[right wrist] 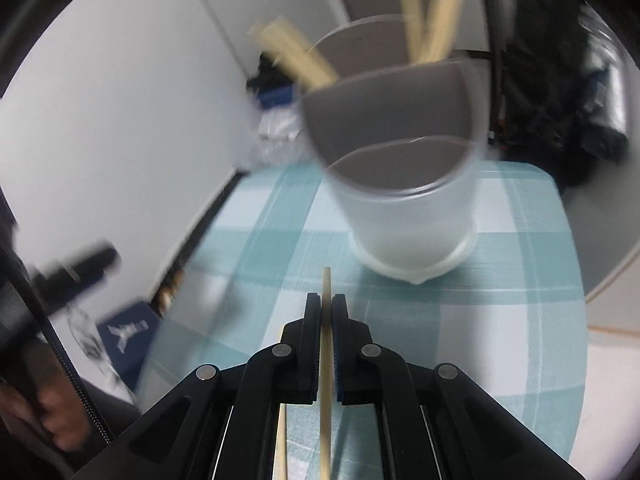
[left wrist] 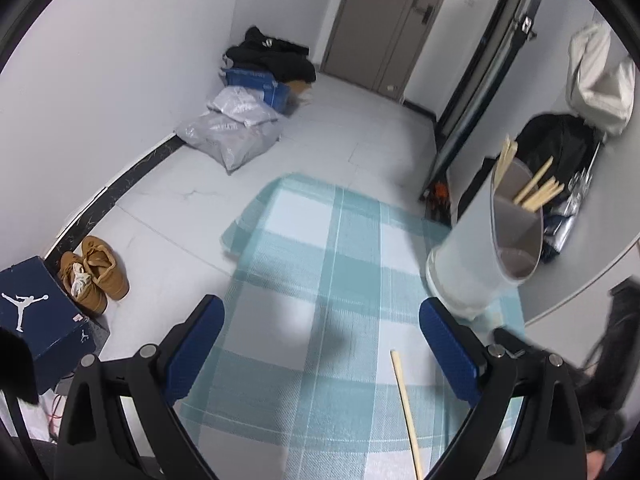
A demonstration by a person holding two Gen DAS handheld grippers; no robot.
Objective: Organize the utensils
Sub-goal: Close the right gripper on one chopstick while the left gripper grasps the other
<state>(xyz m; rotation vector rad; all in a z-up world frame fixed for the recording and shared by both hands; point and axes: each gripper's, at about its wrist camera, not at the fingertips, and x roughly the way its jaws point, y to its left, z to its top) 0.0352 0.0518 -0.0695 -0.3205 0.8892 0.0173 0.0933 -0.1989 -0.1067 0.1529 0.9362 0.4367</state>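
A frosted white utensil holder point(left wrist: 484, 240) point(right wrist: 404, 184) with inner dividers stands on the teal checked cloth point(left wrist: 320, 264) point(right wrist: 512, 280). Several wooden chopsticks point(left wrist: 536, 192) point(right wrist: 436, 24) stand in its back compartment. My right gripper point(right wrist: 327, 300) is shut on one wooden chopstick point(right wrist: 325, 360), just in front of the holder's base. Another chopstick point(right wrist: 281, 440) lies on the cloth under that gripper; one also shows in the left wrist view point(left wrist: 406, 408). My left gripper point(left wrist: 320, 320) is open and empty over the cloth, left of the holder.
The table drops off at its left edge to a tiled floor with tan shoes point(left wrist: 94, 276), a blue shoebox point(left wrist: 36, 312) and grey bags point(left wrist: 236, 128). A grey round table point(left wrist: 608, 216) with black and white clothing stands to the right.
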